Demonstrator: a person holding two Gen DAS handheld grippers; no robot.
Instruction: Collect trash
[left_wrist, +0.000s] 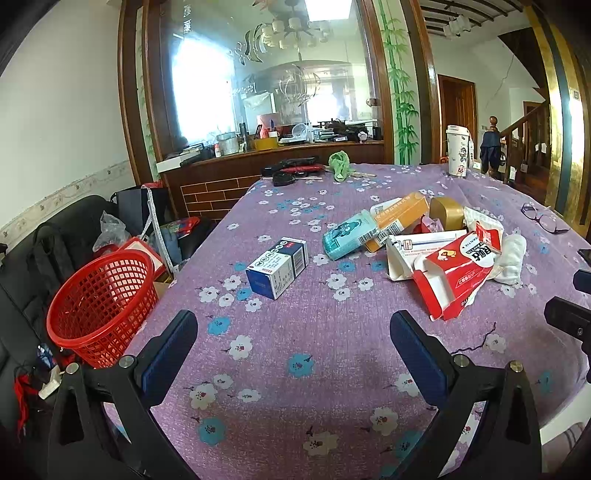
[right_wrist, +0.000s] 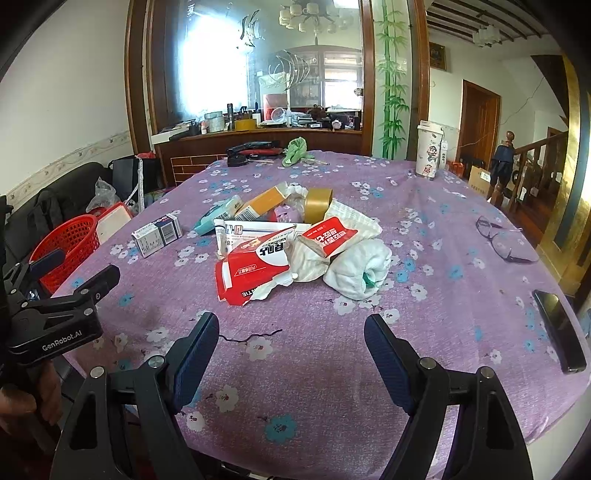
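A table is covered by a purple cloth (left_wrist: 314, 350) printed with white and blue flowers. Near its middle a heap of trash is gathered: a torn red and white carton (right_wrist: 255, 271), a teal box (left_wrist: 349, 234), an orange box (left_wrist: 400, 216), a roll of brown tape (right_wrist: 317, 205) and a crumpled white cloth (right_wrist: 360, 271), all touching or overlapping. A blue and white box (left_wrist: 277, 267) lies apart from the heap, on the side nearest a red mesh basket (left_wrist: 99, 295), which stands off the table beside its edge. A pair of glasses (right_wrist: 502, 240) and a dark phone (right_wrist: 559, 330) are seen on the table's other side. At the far edge a white tumbler (right_wrist: 428, 153) stands upright, and a green cloth (right_wrist: 295, 149) is bunched nearby.

The left gripper (left_wrist: 291, 332) is held over bare tablecloth with its jaws set wide and nothing between them. The right gripper (right_wrist: 290, 332) is likewise spread wide and empty, short of the heap.

Behind the table a large wood-framed glass partition (left_wrist: 258, 74) is seen above a cluttered counter. A painted bamboo stalk (right_wrist: 391, 81), a brown door (right_wrist: 480, 125) and a wooden staircase (right_wrist: 535, 166) are found beside it.
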